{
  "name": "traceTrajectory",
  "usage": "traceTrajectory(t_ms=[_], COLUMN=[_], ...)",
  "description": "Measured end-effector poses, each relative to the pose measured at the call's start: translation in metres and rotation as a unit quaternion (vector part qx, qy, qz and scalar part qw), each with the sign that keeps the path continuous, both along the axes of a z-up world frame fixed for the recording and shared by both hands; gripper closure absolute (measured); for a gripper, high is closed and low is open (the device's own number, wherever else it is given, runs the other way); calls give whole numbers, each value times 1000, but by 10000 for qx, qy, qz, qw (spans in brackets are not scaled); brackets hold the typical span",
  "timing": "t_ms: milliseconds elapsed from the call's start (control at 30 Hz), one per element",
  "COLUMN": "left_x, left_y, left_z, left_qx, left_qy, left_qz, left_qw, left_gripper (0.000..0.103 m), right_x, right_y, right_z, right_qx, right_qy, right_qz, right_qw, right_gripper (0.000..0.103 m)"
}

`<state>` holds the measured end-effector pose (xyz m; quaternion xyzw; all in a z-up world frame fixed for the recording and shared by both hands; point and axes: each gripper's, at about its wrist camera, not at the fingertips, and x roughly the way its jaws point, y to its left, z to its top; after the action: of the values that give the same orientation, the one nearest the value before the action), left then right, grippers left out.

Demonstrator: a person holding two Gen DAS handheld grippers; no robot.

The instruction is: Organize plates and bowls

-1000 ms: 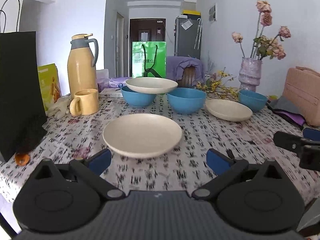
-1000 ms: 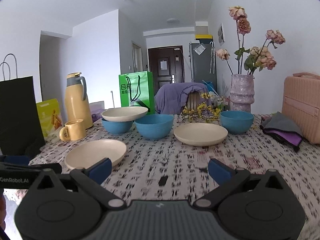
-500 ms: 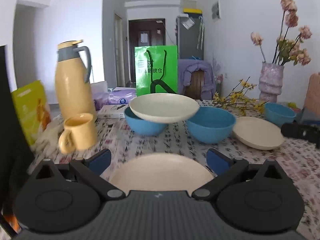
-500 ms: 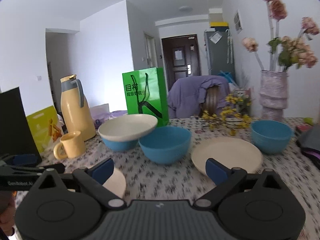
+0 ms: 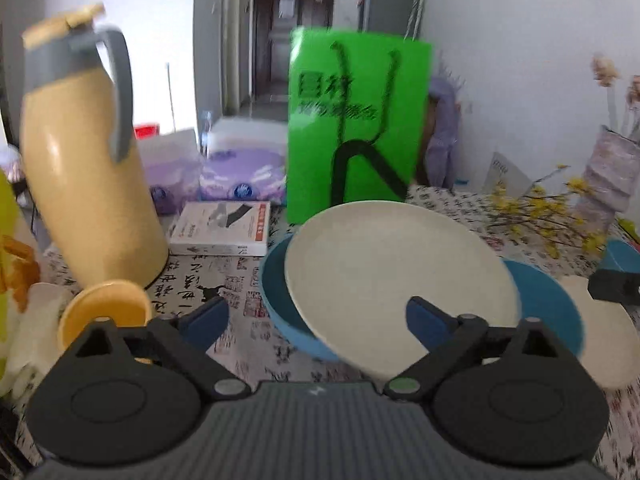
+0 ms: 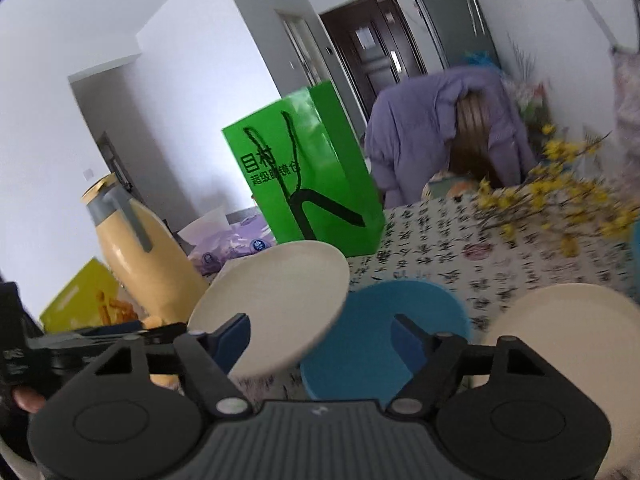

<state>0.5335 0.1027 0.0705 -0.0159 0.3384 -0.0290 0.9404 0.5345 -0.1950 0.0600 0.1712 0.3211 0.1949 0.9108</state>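
With both grippers, left [image 5: 316, 318] and right [image 6: 322, 338], spread wide and empty, I judged the cream plate [image 5: 396, 276], tilted atop the blue bowl [image 5: 280, 304] before the green bag [image 5: 356, 120], needed a level rim grip.

Cream plate [image 5: 396, 268], blue bowl [image 6: 384, 332], green bag [image 5: 356, 120].

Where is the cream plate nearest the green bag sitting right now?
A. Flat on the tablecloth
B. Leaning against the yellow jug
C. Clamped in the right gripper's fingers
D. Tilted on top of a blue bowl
D: the cream plate lies tilted across the rim of a blue bowl, in front of the green bag, with both grippers open and gripping nothing.
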Motion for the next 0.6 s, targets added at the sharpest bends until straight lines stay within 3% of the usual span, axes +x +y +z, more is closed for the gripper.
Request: traceTrajectory(t_ms=[233, 300, 500, 600], left_x=[67, 79, 86, 85], left_y=[13, 14, 17, 14], left_z=[-13, -18, -26, -23], left_qx=[-185, -225, -429, -336], left_qy=[415, 555, 647, 585], left_qz=[12, 21, -36, -26], left_qw=[9990, 9982, 9970, 9977], left_gripper=[36, 51, 83, 89], right_x=[71, 78, 86, 87], right_y=[6, 9, 12, 17], right_z=[-37, -46, -60, -58], right_qx=[519, 519, 699, 688], right_qy=[927, 1044, 1186, 1165], right_qz=[-312, -332, -253, -194], right_qw=[9938, 9926, 9902, 9906], right_gripper=[63, 70, 85, 94])
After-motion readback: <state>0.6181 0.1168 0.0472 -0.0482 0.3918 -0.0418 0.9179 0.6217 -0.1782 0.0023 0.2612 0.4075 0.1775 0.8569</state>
